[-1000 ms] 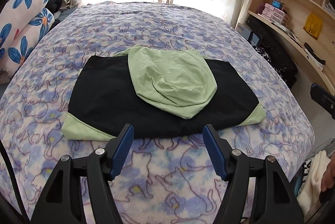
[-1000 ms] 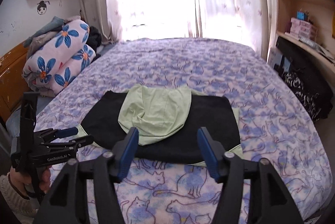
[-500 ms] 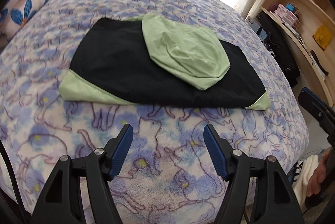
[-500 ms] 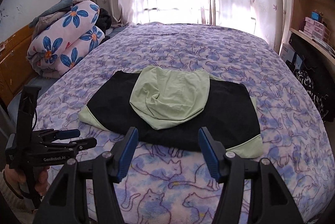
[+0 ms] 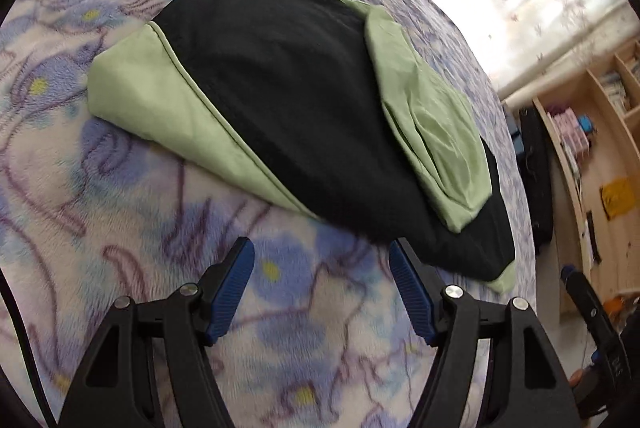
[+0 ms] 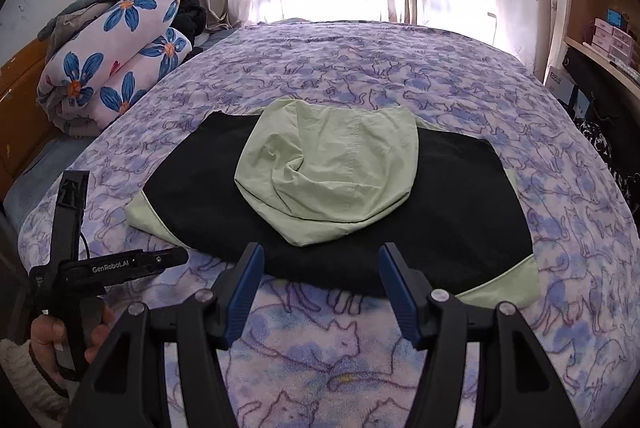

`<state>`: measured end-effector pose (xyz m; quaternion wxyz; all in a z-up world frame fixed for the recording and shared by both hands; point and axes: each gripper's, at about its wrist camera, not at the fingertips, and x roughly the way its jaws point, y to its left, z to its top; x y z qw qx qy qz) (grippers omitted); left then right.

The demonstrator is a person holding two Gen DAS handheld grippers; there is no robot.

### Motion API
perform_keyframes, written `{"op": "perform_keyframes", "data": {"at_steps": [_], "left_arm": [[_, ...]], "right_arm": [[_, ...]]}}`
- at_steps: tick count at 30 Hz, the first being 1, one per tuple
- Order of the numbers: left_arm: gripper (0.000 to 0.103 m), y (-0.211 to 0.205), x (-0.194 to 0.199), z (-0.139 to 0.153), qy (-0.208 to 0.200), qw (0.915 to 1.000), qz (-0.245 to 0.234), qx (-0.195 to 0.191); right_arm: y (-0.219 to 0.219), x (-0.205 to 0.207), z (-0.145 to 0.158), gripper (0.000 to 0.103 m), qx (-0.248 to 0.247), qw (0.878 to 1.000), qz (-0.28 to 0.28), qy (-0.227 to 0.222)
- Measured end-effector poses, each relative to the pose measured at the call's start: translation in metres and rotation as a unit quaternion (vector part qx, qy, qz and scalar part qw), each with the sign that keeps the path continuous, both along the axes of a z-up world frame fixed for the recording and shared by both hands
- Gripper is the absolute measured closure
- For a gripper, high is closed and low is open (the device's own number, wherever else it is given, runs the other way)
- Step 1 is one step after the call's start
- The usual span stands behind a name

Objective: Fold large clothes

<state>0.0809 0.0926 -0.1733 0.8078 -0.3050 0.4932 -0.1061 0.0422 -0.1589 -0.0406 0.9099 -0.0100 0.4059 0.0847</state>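
since the jacket (image 6: 340, 212) already lies as a flat black slab in the middle of the bed (image 6: 400, 68), green hood (image 6: 332, 180) laid on top, i'd say we're between folds, with both tools lining up for the next one. the near hem sits just past both sets of jaws, green corners poking out at either end.

left gripper (image 5: 322, 284) is spread with nothing between the pads, tilted down at the blanket just short of the hem. right gripper (image 6: 320, 292) is spread and empty too, hovering at the hem's middle. neither touches cloth as far as i can tell.

next move probably means each tool pinching an edge or corner so all the layers lift together, or the hood slides off.

hard to see: the sleeves, presumably tucked under. layer count at the hem is anyone's guess. the left view is blurry and skewed, and the left hand (image 6: 60, 344) is half cut off in the right view.
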Motion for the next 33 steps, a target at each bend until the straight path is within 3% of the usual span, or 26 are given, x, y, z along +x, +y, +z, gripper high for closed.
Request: {"op": "perform_keyframes", "data": {"at_steps": [11,15,17,19,22,25,28,31,33], "left_arm": [[0.035,0.005,0.051,-0.009,-0.036,0.9984,0.042,0.004],[0.037,0.016,0.075,-0.008,-0.056,0.9954,0.078,0.005],[0.053,0.021,0.086,-0.007,-0.064,0.9926,0.102,0.015],[0.085,0.027,0.095,-0.008,-0.059,0.9910,0.118,0.022],[0.092,0.027,0.095,-0.006,-0.075,0.9900,0.116,0.030],[0.095,0.013,0.088,0.013,-0.111,0.9849,0.097,0.090],[0.096,0.004,0.081,0.036,-0.145,0.9788,0.082,0.119],[0.096,-0.009,0.077,0.063,-0.180,0.9711,0.058,0.145],[0.097,-0.021,0.076,0.080,-0.198,0.9669,0.035,0.157]], "right_arm": [[0.006,0.041,-0.032,0.043,0.014,0.999,0.006,0.035],[0.009,0.057,-0.044,0.044,0.019,0.999,0.004,0.044],[0.010,0.067,-0.050,0.053,0.019,0.998,0.006,0.051],[0.010,0.076,-0.056,0.061,0.013,0.998,0.000,0.057],[0.009,0.097,-0.064,0.070,-0.007,0.998,-0.025,0.058],[0.009,0.119,-0.071,0.077,-0.025,0.998,-0.049,0.042],[0.015,0.138,-0.080,0.077,-0.040,0.997,-0.052,0.032],[0.027,0.149,-0.107,0.077,-0.061,0.995,-0.027,0.069],[0.032,0.146,-0.119,0.076,-0.084,0.994,-0.019,0.061]]}}
